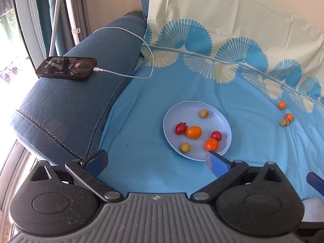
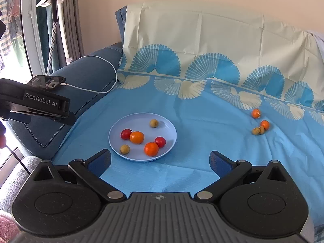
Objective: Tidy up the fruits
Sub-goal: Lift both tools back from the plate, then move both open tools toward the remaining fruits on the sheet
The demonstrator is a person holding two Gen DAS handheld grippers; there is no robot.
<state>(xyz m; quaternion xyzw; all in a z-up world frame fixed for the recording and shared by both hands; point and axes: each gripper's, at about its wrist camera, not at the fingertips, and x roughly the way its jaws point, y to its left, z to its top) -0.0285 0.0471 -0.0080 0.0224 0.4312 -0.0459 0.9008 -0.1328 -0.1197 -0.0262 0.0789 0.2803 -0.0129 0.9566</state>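
Observation:
A pale blue plate [image 1: 222, 121] [image 2: 166, 125] lies on the blue cloth and holds several small fruits: two red tomatoes [image 1: 180, 128] [image 2: 126, 134], two orange citrus [image 1: 194, 132] [image 2: 136, 137] and two tan longans [image 1: 204, 113] [image 2: 154, 123]. Off the plate at the right lie two small oranges [image 1: 281, 104] [image 2: 256, 113] and two longans [image 1: 284, 122] [image 2: 256, 130]. My left gripper [image 1: 157, 160] is open and empty, just short of the plate's near rim. My right gripper [image 2: 160, 160] is open and empty, near the plate's front edge.
A blue sofa armrest [image 1: 66, 105] [image 2: 89, 68] at the left carries a phone [image 1: 66, 67] [image 2: 47, 81] on a white cable [image 1: 145, 46]. A cream and blue patterned cloth [image 1: 232, 20] covers the backrest. The left gripper's body [image 2: 40, 103] shows at the left edge.

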